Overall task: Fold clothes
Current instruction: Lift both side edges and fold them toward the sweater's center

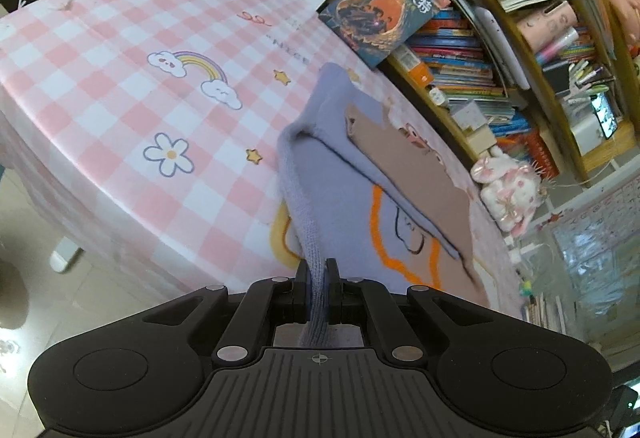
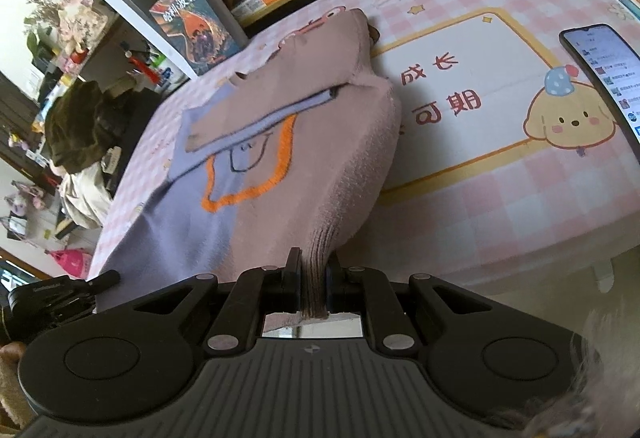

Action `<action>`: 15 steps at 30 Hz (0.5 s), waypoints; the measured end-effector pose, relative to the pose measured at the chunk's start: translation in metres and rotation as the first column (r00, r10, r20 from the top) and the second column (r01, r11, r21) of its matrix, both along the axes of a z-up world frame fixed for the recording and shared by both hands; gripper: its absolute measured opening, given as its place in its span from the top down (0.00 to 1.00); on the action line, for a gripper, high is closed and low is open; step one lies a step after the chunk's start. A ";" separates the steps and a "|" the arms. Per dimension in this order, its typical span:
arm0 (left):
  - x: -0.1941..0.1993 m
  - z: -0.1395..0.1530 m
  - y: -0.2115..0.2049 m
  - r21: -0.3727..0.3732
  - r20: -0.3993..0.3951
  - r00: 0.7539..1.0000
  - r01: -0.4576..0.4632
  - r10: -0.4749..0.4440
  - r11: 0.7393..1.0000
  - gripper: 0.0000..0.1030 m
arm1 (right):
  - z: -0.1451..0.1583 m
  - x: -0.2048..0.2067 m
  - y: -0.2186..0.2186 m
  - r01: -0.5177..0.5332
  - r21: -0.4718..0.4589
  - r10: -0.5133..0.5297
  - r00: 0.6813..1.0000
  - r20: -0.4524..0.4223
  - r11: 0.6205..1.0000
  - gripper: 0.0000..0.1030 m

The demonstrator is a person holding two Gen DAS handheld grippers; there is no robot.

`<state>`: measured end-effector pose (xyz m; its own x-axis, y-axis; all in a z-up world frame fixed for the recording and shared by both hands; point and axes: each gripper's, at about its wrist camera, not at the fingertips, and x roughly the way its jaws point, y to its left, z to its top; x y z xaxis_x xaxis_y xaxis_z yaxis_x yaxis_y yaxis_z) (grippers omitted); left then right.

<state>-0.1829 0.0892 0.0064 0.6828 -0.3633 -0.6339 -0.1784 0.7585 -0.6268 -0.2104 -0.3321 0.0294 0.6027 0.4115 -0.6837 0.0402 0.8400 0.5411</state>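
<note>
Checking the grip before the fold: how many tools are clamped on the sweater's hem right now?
2. The left tool pinches the lavender half's ribbed hem of the sweater; the right tool pinches the brown half's hem.

Soft daylight; fisheye-bent, perhaps blurred edges.

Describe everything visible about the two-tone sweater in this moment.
The sweater is a soft knit, half lavender, half dusty pink-brown, with an orange outlined motif and dark line drawing on the front. Its sleeves look folded across the body. It lies partly on the pink checked table cover, with its near ribbed hem lifted. The left gripper pinches the lavender hem corner; the right gripper pinches the pink-brown one.
</note>
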 end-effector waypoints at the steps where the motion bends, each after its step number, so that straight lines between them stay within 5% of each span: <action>1: 0.001 0.000 -0.001 0.003 -0.002 1.000 0.004 -0.004 1.000 0.96 | 0.000 0.000 -0.001 0.001 0.005 -0.001 1.000 0.001 1.000 0.90; 7: 0.007 0.000 0.003 -0.068 0.020 1.000 -0.004 0.005 0.998 0.96 | -0.007 0.006 -0.009 0.032 0.047 -0.031 0.999 -0.034 0.998 0.91; 15: 0.055 0.019 0.010 -0.242 0.123 0.991 -0.015 0.046 0.970 0.96 | 0.024 0.035 -0.026 0.094 0.182 -0.113 0.989 0.098 0.979 0.91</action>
<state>-0.1274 0.0988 0.0254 0.7649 -0.4717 -0.4387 -0.1069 0.5787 -0.8085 -0.1754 -0.3585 0.0529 0.7141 0.4512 -0.5353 0.0560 0.7254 0.6860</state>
